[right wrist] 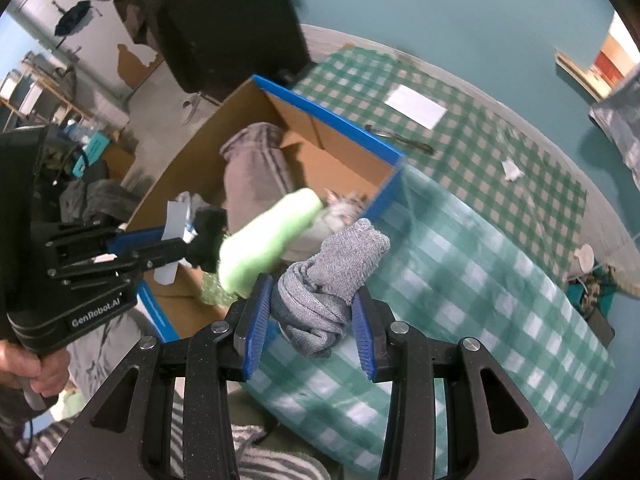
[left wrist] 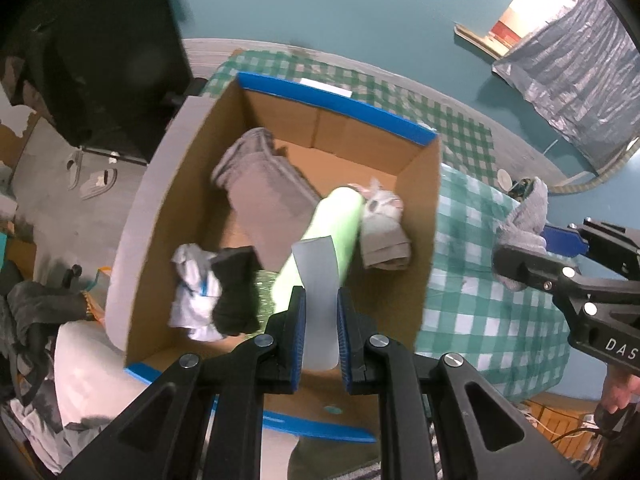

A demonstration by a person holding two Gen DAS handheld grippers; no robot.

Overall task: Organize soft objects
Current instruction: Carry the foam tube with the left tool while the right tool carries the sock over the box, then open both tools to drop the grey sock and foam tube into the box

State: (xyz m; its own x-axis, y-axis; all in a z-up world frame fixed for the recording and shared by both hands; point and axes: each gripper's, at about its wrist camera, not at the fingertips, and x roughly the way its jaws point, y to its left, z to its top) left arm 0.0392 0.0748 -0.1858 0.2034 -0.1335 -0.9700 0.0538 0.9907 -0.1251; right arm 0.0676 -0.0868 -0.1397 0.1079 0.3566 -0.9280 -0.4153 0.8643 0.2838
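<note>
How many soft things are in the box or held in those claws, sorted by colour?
Grey: 4, namely folded towel, small bundle, flat strip, knit sock
Green: 1, foam roll
White: 1, crumpled cloth
Black: 1, cloth
Total: 7

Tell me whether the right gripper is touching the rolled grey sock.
Touching. The right wrist view shows the right gripper with both blue jaws pressed against the rolled grey sock, clamping it above the checkered cloth.

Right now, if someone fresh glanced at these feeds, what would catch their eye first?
Probably the bright green foam roll lying slantwise in the open cardboard box, among grey towels. Next, the grey knitted cloth bunched in the right gripper above the green checked tablecloth, beside the box.
</note>
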